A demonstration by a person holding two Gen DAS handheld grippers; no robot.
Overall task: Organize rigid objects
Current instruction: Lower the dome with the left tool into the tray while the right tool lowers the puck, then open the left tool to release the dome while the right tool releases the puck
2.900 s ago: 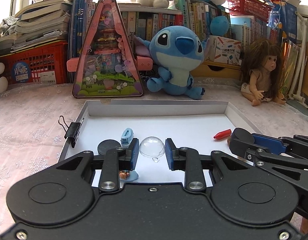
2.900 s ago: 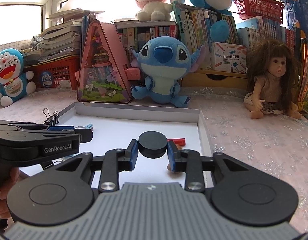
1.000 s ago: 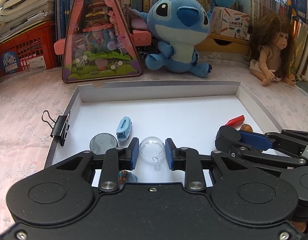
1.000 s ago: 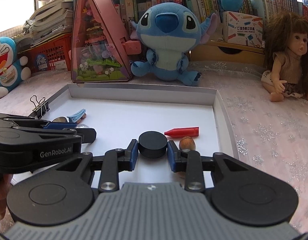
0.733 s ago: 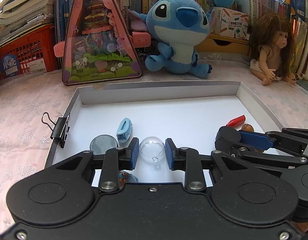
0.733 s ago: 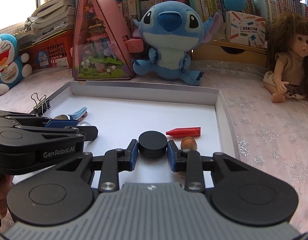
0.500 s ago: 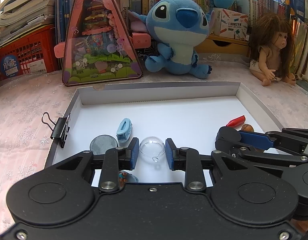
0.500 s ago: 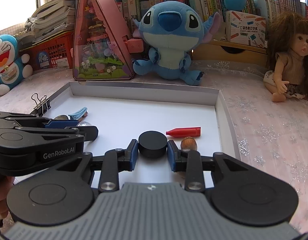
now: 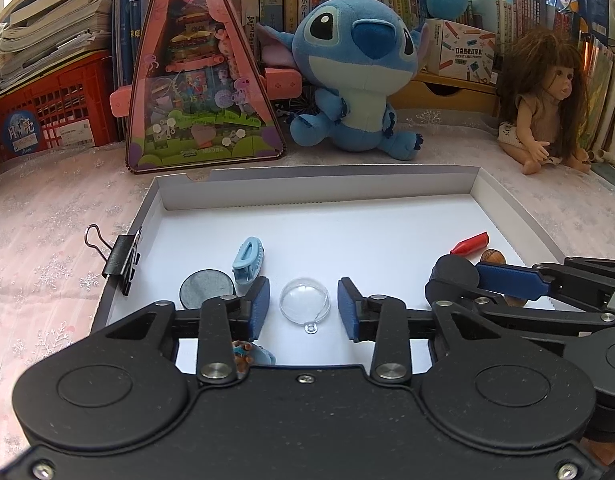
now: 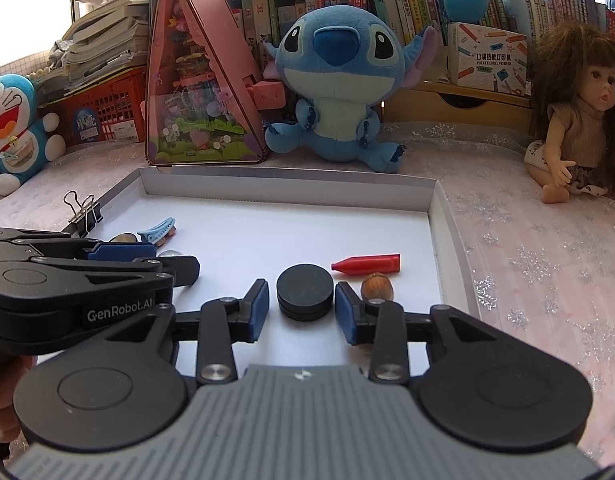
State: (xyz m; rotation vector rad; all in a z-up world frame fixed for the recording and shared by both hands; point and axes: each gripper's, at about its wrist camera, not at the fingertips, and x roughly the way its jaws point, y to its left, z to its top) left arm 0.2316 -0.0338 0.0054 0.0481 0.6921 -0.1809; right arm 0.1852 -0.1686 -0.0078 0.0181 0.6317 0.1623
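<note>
Both jaws spread now — left gripper (image 9: 303, 310) brackets the clear dome (image 9: 304, 301), right gripper (image 10: 300, 306) brackets the black puck (image 10: 305, 291), both lying loose in the tray (image 10: 437, 216). Risk: the nut (image 10: 377, 287) at the puck's three o'clock — a careless pull-back could send it rolling.

"GenRobot.AI" on left gripper (image 10: 179, 270); "POCKET LABEL PRINTER" on box (image 10: 487, 54).

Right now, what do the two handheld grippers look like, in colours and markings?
Left gripper: matte black plastic body, round pivot discs, silver screws, blue pads; white "GenRobot.AI" lettering on its side. Right gripper: same black linkage and blue pads, but a ribbed grey centre plate. No cables visible.
</note>
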